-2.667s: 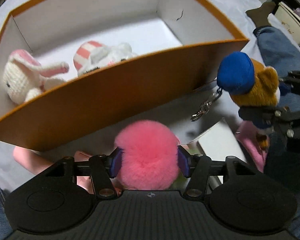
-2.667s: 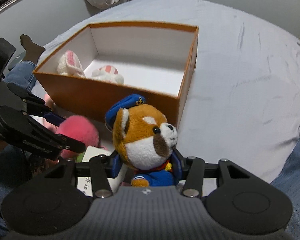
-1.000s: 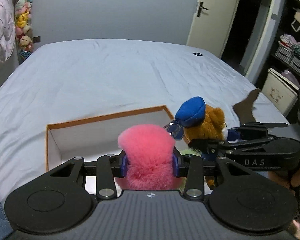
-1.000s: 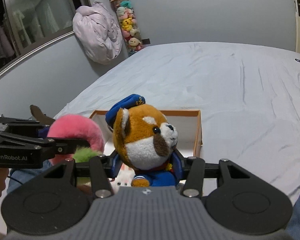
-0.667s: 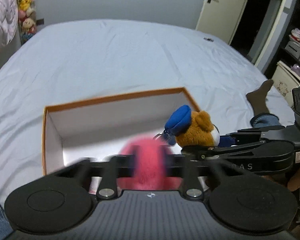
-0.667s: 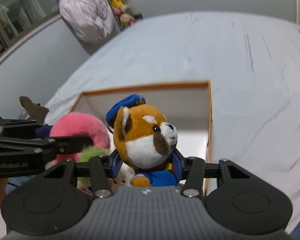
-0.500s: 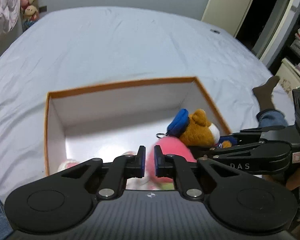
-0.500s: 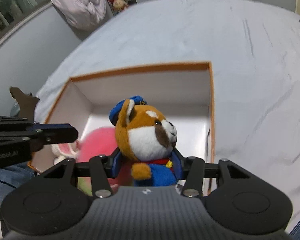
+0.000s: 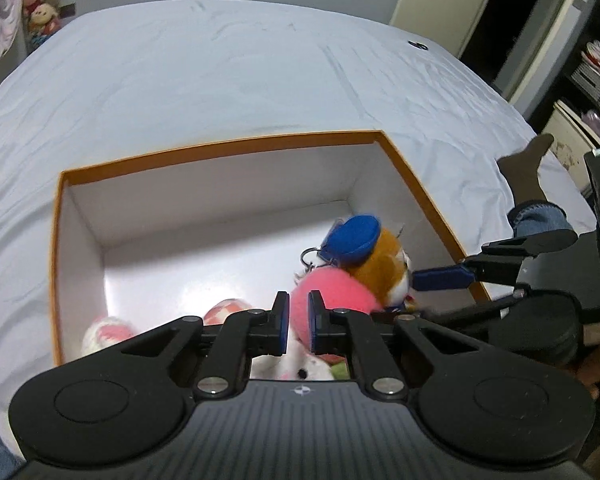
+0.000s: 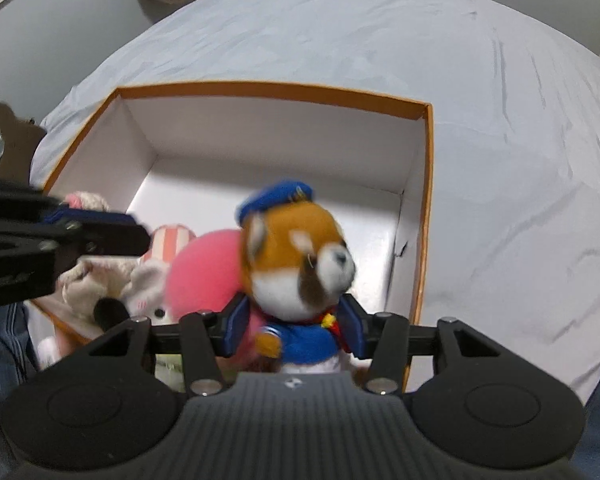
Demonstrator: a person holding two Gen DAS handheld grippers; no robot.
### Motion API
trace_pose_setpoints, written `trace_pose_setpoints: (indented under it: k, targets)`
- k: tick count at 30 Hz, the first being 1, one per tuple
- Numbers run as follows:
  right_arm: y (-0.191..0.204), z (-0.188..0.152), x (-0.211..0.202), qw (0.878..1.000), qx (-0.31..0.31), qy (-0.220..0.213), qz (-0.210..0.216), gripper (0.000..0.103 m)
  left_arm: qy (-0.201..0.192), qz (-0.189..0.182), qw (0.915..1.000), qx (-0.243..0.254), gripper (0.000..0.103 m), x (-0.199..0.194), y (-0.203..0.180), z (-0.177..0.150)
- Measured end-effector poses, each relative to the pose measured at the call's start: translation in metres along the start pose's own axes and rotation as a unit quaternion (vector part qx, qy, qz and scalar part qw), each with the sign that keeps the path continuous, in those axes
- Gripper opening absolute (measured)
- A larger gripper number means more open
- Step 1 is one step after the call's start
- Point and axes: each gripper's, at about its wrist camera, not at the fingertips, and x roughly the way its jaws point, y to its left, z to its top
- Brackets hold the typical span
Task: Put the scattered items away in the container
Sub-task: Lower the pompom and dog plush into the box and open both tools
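Note:
The orange box point(image 9: 220, 146) with white inside walls sits on the bed. My left gripper point(image 9: 298, 312) hangs over its near side, shut with nothing between its pads. The pink pom-pom point(image 9: 336, 296) lies loose in the box just beyond those fingertips, against the sailor-capped plush point(image 9: 376, 256). My right gripper point(image 10: 294, 320) hovers over the box point(image 10: 276, 88). Its jaws are opening, and the plush point(image 10: 296, 256) sits blurred between the blue pads with small gaps at both sides. The pom-pom point(image 10: 204, 268) rests to the plush's left.
A striped pink-and-white toy point(image 10: 172, 240) and a white bunny point(image 10: 140, 280) lie in the box's left part. A pale bedsheet point(image 9: 220, 60) spreads around the box. A person's socked foot point(image 9: 524, 172) and jeans leg lie right of it. A doorway stands beyond.
Both hands came down over the box. My left gripper let the pom-pom fall into the box, then shut empty. My right jaws widened and the plush slid lower between them.

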Motion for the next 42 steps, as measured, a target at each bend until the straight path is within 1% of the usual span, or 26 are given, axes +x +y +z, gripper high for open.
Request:
trace_pose_setpoints:
  k: [2, 4, 6, 9, 10, 12, 14, 16, 18, 23, 27, 29, 31, 33, 34, 35, 39, 42]
  targets:
    - [0.002, -0.002, 0.000, 1.000, -0.012, 0.013, 0.010, 0.057, 0.004, -0.003, 1.0000, 0.007, 0.010, 0.008, -0.006, 0.003]
    - [0.007, 0.000, 0.002, 0.999, -0.022, 0.026, 0.017, 0.056, 0.010, -0.005, 0.9999, 0.011, 0.010, 0.018, -0.010, 0.005]
    - [0.009, 0.001, 0.002, 0.999, -0.027, 0.031, 0.019, 0.052, 0.015, -0.004, 0.9998, 0.013, 0.010, 0.025, -0.013, 0.005]
    - [0.005, 0.002, 0.000, 0.999, -0.015, 0.026, 0.021, 0.051, 0.023, -0.007, 0.9996, 0.012, 0.010, 0.032, -0.015, 0.004]
    - [0.004, 0.001, 0.000, 0.999, -0.011, 0.023, 0.022, 0.049, 0.027, -0.008, 0.9995, 0.012, 0.010, 0.035, -0.015, 0.004]
    - [0.004, -0.001, 0.001, 1.000, -0.009, 0.015, 0.021, 0.046, 0.036, -0.005, 0.9993, 0.012, 0.010, 0.041, -0.016, 0.002]
    - [0.009, -0.001, 0.003, 1.000, -0.011, 0.010, 0.017, 0.045, 0.036, 0.003, 0.9992, 0.017, 0.010, 0.043, -0.017, -0.002]
    - [0.012, -0.005, 0.002, 1.000, -0.014, -0.002, 0.013, 0.044, 0.026, 0.011, 0.9994, 0.021, 0.010, 0.038, -0.019, -0.005]
    - [0.013, -0.010, -0.004, 1.000, -0.016, -0.021, 0.010, 0.045, 0.013, 0.019, 0.9995, 0.022, 0.013, 0.031, -0.019, -0.009]
    - [0.020, -0.026, -0.027, 0.995, -0.016, -0.100, 0.006, 0.046, -0.031, 0.043, 0.9982, 0.027, 0.019, 0.009, -0.027, -0.016]
    - [0.020, -0.039, -0.047, 0.988, -0.003, -0.152, 0.001, 0.053, -0.071, 0.048, 0.9961, 0.022, 0.023, -0.016, -0.035, -0.022]
    - [0.020, -0.045, -0.059, 0.984, -0.005, -0.176, -0.004, 0.054, -0.087, 0.045, 0.9950, 0.016, 0.024, -0.029, -0.039, -0.025]
    - [0.020, -0.054, -0.071, 0.978, -0.007, -0.209, -0.018, 0.066, -0.099, 0.039, 0.9943, 0.013, 0.026, -0.040, -0.043, -0.028]
    - [0.020, -0.063, -0.080, 0.971, -0.005, -0.236, -0.029, 0.069, -0.109, 0.032, 0.9935, 0.013, 0.031, -0.050, -0.048, -0.032]
    - [0.020, -0.068, -0.085, 0.969, -0.004, -0.244, -0.031, 0.072, -0.112, 0.030, 0.9931, 0.015, 0.032, -0.055, -0.052, -0.035]
    - [0.019, -0.072, -0.088, 0.968, -0.001, -0.247, -0.032, 0.074, -0.113, 0.029, 0.9930, 0.019, 0.032, -0.057, -0.055, -0.038]
    - [0.015, -0.089, -0.099, 0.966, 0.011, -0.254, -0.034, 0.075, -0.110, 0.029, 0.9928, 0.038, 0.039, -0.063, -0.067, -0.055]
    - [0.013, -0.103, -0.104, 0.966, 0.012, -0.252, -0.057, 0.078, -0.097, 0.035, 0.9938, 0.042, 0.042, -0.062, -0.072, -0.067]
